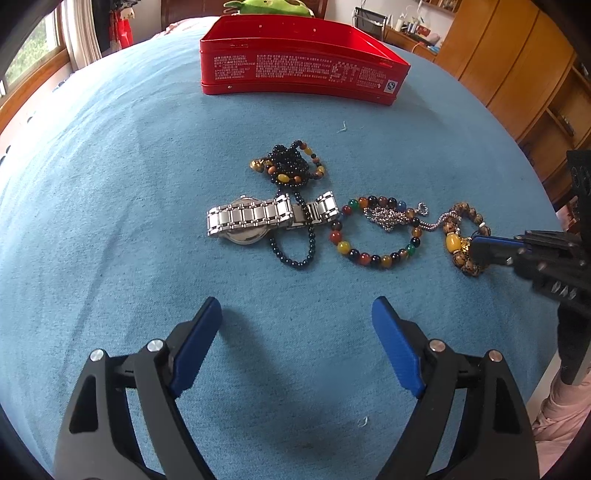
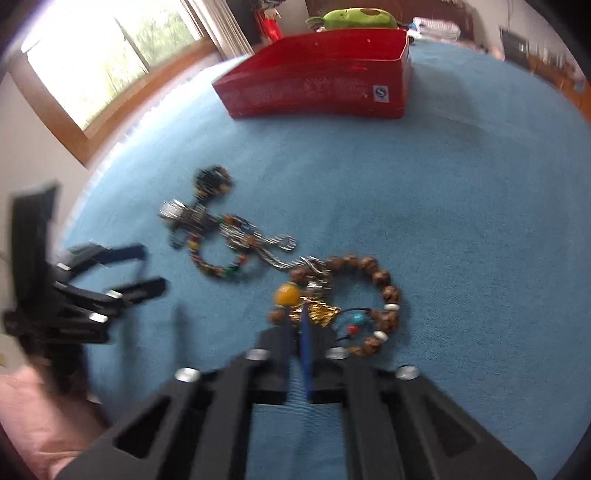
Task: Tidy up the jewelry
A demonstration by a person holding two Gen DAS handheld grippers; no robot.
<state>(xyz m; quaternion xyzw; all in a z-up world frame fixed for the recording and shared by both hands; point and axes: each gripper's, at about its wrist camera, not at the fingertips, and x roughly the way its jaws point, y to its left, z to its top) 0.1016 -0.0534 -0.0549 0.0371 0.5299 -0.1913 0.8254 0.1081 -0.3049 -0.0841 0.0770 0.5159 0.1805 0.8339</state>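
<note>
Jewelry lies on the blue cloth: a silver watch (image 1: 255, 220), a black bead necklace (image 1: 291, 166), a multicolour bead bracelet (image 1: 376, 232), a silver chain (image 1: 391, 218) and a brown wooden bead bracelet (image 1: 458, 240) with a yellow bead and gold charm. My left gripper (image 1: 297, 317) is open and empty, below the watch. My right gripper (image 2: 304, 317) is shut on the brown bead bracelet (image 2: 384, 291) at its gold charm (image 2: 321, 314); it also shows in the left wrist view (image 1: 480, 247). The open red tin box (image 1: 303, 62) stands behind the jewelry, also in the right wrist view (image 2: 317, 81).
A green plush toy (image 2: 354, 18) sits behind the red box. Wooden cabinets (image 1: 517, 74) stand at the right, a window (image 2: 103, 62) at the left. The cloth's edge runs near the right gripper. The right wrist view is blurred.
</note>
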